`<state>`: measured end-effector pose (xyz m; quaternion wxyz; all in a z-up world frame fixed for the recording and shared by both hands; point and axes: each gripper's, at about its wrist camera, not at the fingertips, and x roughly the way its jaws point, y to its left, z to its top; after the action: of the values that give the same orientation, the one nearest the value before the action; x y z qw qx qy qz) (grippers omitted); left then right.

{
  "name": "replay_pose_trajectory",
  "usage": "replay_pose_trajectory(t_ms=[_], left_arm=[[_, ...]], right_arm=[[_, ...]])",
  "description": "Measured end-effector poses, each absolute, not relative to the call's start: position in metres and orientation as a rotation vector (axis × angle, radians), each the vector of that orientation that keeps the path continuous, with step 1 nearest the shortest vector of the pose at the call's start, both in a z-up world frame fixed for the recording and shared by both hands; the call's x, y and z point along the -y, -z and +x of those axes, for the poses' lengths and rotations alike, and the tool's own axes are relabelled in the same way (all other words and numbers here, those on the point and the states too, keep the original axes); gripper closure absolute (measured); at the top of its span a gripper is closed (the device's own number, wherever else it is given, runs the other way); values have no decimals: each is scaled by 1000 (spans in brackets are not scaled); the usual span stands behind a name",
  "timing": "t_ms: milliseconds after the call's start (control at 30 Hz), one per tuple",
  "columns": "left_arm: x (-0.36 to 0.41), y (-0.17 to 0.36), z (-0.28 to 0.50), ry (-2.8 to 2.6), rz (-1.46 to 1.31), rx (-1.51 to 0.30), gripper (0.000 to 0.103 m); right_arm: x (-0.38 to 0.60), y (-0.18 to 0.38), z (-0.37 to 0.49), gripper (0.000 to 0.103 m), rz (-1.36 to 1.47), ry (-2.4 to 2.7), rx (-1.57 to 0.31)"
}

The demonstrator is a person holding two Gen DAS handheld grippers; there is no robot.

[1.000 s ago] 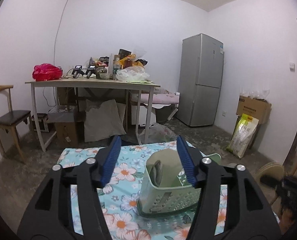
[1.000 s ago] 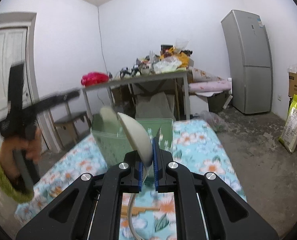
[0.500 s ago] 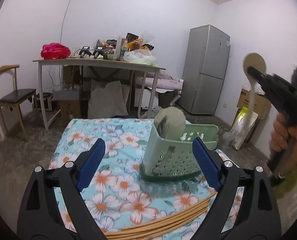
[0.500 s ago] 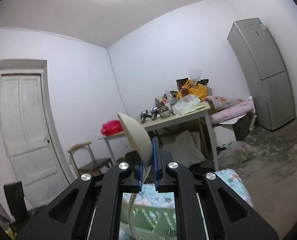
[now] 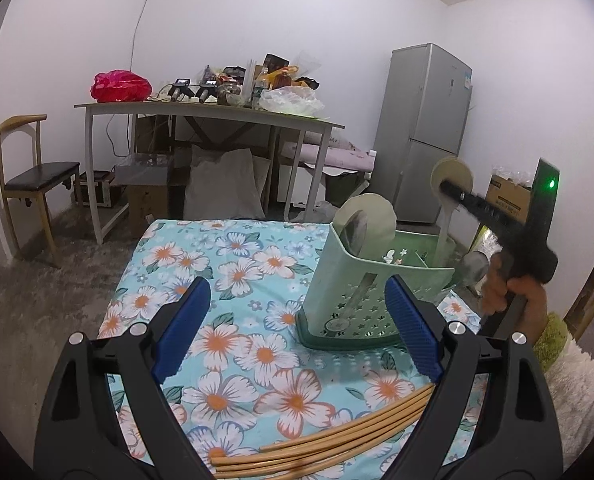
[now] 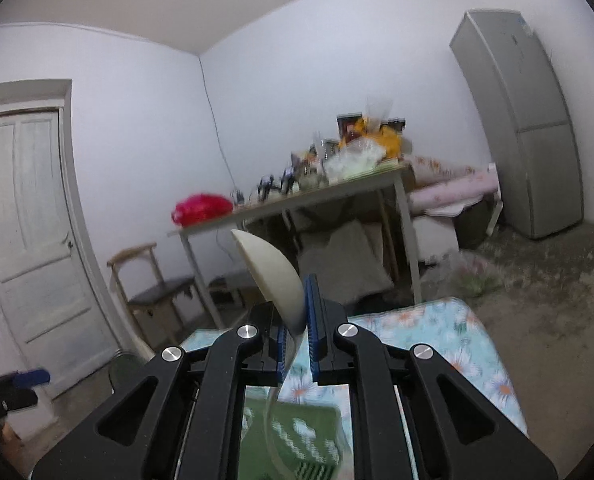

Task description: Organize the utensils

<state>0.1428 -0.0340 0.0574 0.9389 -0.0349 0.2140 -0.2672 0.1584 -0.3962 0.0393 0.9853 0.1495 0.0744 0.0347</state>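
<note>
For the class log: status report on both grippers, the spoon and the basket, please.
Left gripper open, empty, above chopsticks. Right gripper shut on spoon, handle over green basket. Nothing blocking.

Chopsticks (image 5: 337,436) lie before caddy (image 5: 361,292) on table (image 5: 225,280).

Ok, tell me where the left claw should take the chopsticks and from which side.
Grip the chopsticks near mid-length, coming down from above. They lie flat on the cloth as a tight bundle running across the view, just under the open left claw. I'd set the fingers astride the bundle's width, so closing squeezes the sticks together rather than scattering them.
</note>
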Motion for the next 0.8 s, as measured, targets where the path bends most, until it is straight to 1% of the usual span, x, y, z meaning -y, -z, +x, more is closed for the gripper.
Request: replay_pose_trajectory(t_ms=[33, 67, 100, 133, 167, 233, 267, 300, 400, 600, 700, 800], left_arm=[[35, -57, 143, 546, -72, -439, 18], [35, -57, 143, 547, -72, -440, 18], [36, -56, 143, 549, -72, -442, 18], [36, -56, 143, 550, -73, -443, 18], [37, -56, 143, 550, -74, -444, 18], [36, -55, 142, 550, -82, -449, 18], [36, -55, 142, 550, -85, -451, 18], [36, -55, 141, 549, -91, -454, 18], [33, -56, 139, 545, -96, -455, 18], [28, -56, 132, 542, -94, -471, 18], [27, -51, 125, 546, -89, -495, 18], [27, -42, 118, 548, -78, -531, 18]], right_arm=[[396, -37, 157, 93, 296, -72, -160], [395, -35, 154, 87, 288, -77, -170], [394, -35, 151, 79, 276, -80, -178], [393, -36, 149, 55, 270, -78, -183], [393, -37, 145, 47, 261, -78, -179], [392, -39, 135, 45, 238, -77, -175], [393, -40, 131, 41, 231, -71, -184], [395, -41, 127, 40, 238, -73, -186], [402, -46, 111, 37, 268, -79, -182], [409, -56, 57, 29, 332, -68, -169], [404, -52, 25, 25, 350, -63, -189], [391, -35, -5, 21, 362, -57, -251]])
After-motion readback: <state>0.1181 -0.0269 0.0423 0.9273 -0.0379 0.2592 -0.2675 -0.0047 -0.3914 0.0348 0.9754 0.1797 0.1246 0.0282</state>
